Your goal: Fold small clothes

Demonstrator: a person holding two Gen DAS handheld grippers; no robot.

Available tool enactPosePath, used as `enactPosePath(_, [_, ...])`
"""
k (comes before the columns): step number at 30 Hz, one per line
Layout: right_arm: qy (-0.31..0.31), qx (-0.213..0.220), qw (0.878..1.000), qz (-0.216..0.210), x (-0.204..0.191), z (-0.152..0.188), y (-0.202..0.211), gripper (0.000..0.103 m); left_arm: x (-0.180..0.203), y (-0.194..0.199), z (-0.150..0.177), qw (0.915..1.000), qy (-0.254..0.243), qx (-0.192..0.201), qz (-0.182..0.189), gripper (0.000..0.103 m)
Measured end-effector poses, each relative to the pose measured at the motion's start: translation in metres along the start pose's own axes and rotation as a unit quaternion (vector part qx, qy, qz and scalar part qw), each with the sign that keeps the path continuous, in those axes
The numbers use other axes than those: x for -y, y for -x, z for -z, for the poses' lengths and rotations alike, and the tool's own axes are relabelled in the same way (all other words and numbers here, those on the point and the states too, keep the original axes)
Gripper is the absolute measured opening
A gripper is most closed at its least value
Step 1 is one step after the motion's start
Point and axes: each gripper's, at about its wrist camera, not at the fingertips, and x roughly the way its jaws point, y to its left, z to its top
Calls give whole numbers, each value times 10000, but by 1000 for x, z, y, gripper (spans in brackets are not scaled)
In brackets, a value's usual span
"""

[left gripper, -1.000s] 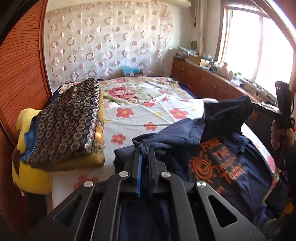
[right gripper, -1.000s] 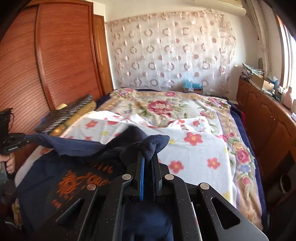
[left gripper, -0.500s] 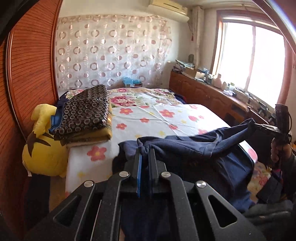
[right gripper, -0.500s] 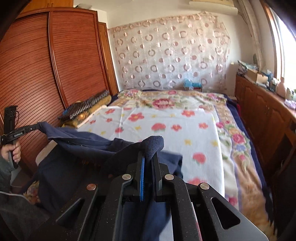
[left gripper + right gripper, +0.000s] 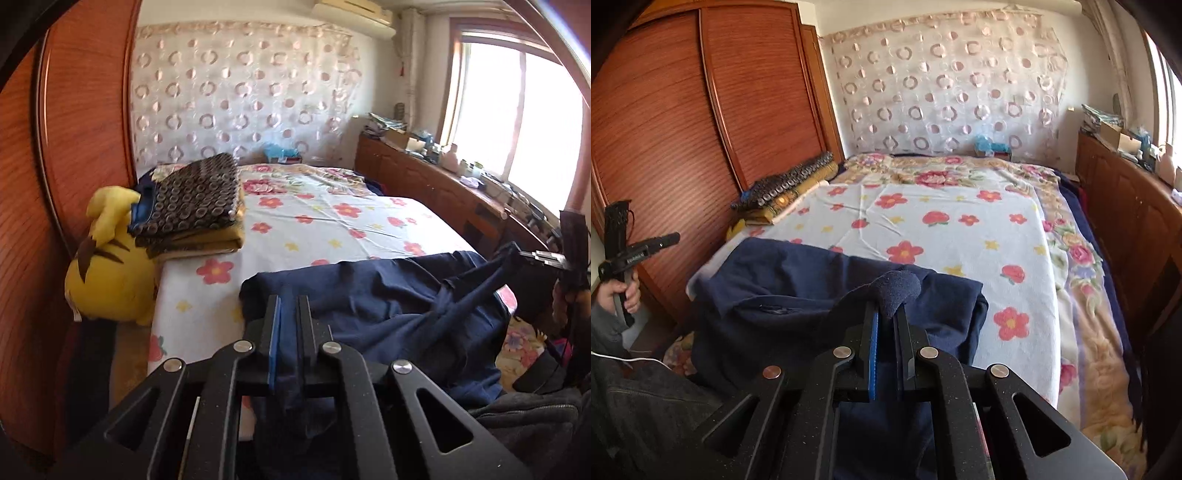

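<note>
At the far left a wooden wardrobe with slatted doors lines the wall, and a yellow plush toy leans against the bed's left edge. Just right of it, a stack of folded blankets topped with a dark ring-patterned cloth sits on the flowered bedsheet. Near the foot of the bed, a navy T-shirt lies spread across the sheet, its near edge hanging over the mattress. The left claw is clamped on a fold of the shirt at its left side, fabric bunched between the jaws. The right claw is clamped on another fold, a rounded tuft poking up past the tips; in the left wrist view it shows at the right, pulling a strip of the shirt taut off the bed. Further right a wooden sideboard cluttered with small things runs beneath a bright window.
</note>
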Motion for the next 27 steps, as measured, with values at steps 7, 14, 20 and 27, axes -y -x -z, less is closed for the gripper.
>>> enactPosePath(7, [64, -91, 9998, 177, -8, -4, 15, 8, -5, -37, -5, 9994, -137, -303, -33, 34])
enactPosePath(14, [178, -36, 9988, 464, -4, -3, 33, 9, -1, -96, -15, 9963, -394, -727, -219, 39])
enactPosePath(20, [141, 69, 9977, 663, 11, -4, 12, 40, -18, -143, -13, 9918, -228, -1235, -219, 39])
enactPosePath(27, [193, -399, 9975, 555, 13, -7, -57, 40, -23, -161, -7, 9887, -219, -1465, -241, 39])
